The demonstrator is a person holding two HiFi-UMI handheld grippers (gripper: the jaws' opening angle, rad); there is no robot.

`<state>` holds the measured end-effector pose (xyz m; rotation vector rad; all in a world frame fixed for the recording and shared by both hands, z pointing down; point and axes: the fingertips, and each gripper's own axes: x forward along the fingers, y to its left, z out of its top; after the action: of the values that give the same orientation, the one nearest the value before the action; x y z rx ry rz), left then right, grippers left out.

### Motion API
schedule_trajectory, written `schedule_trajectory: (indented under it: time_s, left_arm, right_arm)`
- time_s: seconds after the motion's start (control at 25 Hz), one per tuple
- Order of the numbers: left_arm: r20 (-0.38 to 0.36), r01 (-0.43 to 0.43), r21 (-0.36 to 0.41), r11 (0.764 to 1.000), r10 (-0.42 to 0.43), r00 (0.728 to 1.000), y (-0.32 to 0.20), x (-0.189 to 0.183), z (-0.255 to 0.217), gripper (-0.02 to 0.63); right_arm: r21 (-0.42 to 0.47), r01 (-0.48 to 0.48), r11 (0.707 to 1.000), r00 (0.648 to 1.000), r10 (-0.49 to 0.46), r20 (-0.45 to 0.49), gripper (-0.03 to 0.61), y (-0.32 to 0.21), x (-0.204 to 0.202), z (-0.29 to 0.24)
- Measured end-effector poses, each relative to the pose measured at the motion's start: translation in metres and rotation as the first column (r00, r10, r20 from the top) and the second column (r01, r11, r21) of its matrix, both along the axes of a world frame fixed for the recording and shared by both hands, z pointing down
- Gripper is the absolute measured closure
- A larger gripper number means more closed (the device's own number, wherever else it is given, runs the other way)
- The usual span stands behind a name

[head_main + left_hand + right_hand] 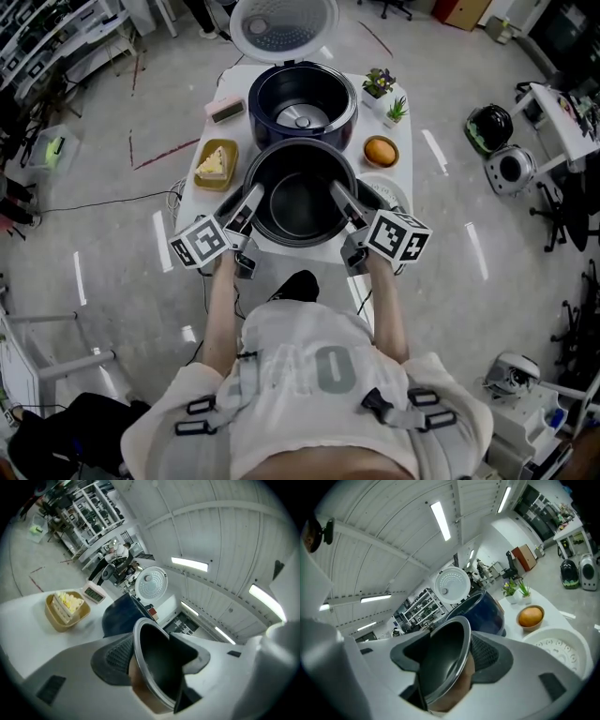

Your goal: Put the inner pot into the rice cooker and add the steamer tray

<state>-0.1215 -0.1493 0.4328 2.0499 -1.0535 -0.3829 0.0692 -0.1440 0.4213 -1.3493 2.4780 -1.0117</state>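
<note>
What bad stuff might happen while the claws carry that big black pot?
Each claw pinches only the thin rim: the left claw and right claw sit on opposite sides of the inner pot, so it might slip or tip. It must also drop squarely into the rice cooker, or it may bump the rim.

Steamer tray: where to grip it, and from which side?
Probably the tray by its raised rim, one jaw inside and one outside, coming from the right. It lies flat and shallow, the fruit bowl sits behind it, and the held pot is at its left.
</note>
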Motion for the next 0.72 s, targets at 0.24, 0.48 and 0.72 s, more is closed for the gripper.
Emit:
schedule_trajectory:
  time_s: [0.24, 0.48, 0.72]
  left_arm:
    - [0.087, -0.008, 0.103, 0.995, -0.001, 0.996, 0.003, 0.004, -0.044, 0.387]
    - [0.163, 0.002, 0.21, 0.978, -0.038, 0.986, 0.006, 0.004, -0.09, 0.388]
    - [0.305, -0.023, 0.291, 0.957, -0.07, 0.95, -0.004, 0.003, -0.121, 0.388]
  right_arm:
    - [0.093, 0.011, 0.996, 0.996, -0.003, -0.088, 0.324, -0.003, 0.0, -0.037]
    - [0.179, 0.001, 0.984, 0.989, 0.026, -0.143, 0.414, -0.003, 0.006, -0.07]
    - [0.233, -0.003, 0.973, 0.98, 0.05, -0.195, 0.43, -0.01, 0.002, -0.093]
